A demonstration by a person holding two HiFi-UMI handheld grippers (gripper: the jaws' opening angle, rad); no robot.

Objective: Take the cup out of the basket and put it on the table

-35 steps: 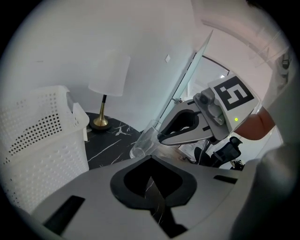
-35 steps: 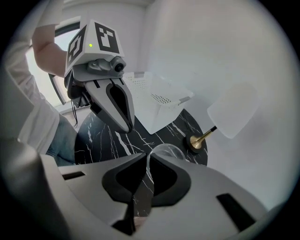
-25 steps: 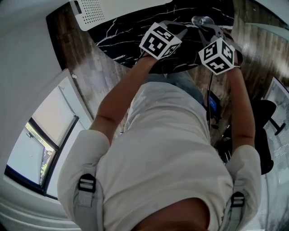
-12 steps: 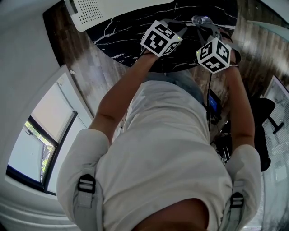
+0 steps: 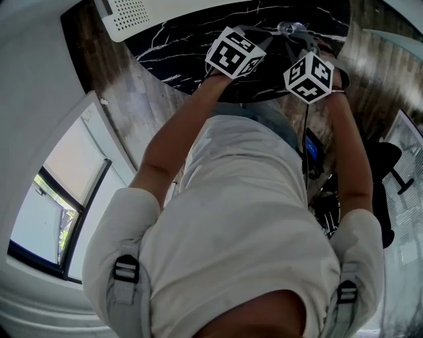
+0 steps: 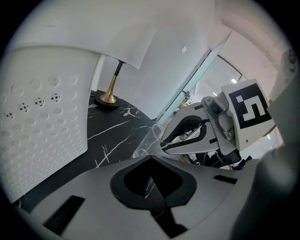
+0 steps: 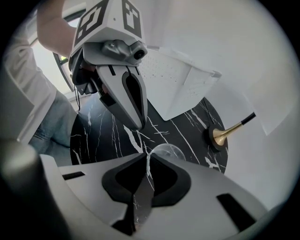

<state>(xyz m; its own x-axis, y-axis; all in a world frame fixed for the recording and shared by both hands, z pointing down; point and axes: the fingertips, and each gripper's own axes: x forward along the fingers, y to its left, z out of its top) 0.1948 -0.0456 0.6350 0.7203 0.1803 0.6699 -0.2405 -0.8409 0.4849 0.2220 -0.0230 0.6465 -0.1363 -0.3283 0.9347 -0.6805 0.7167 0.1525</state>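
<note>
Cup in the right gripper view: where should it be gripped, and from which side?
Pinch the cup by its rim wall, one jaw inside and one outside, coming from above. It is smooth clear glass with no handle in view, so the thin wall probably suits narrow jaws best. The right gripper appears shut on that wall already.

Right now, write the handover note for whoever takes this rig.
The left gripper is shut and empty, close beside the other.
The right gripper is shut on the cup, by its rim.
The cup is out of the basket and over the table; I cannot tell if it touches.
Done: cup lifted out.
Left: set it down, release.
</note>
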